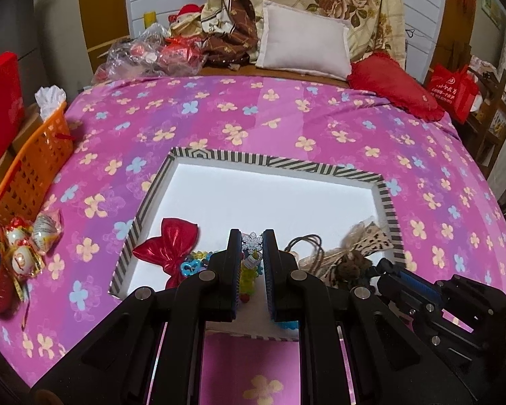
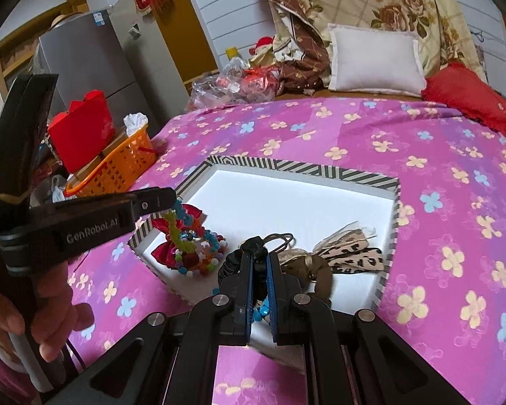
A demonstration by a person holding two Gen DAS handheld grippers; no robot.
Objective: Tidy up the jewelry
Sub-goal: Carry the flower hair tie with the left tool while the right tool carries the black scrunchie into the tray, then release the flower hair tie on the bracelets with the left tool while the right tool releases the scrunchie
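Left wrist view: my left gripper (image 1: 252,246) is clamped on a beaded strand with a snowflake charm (image 1: 252,241), held over the near-left part of the striped-rim tray (image 1: 389,202), right of the red bow (image 1: 172,246).

Right wrist view: my right gripper (image 2: 259,263) is closed on a black scrunchie (image 2: 254,246), over the tray's near edge, left of the leopard bow (image 2: 354,256).

place: home bedroom | cues: bed (image 1: 286,118), pillow (image 1: 303,47), fridge (image 2: 84,57)
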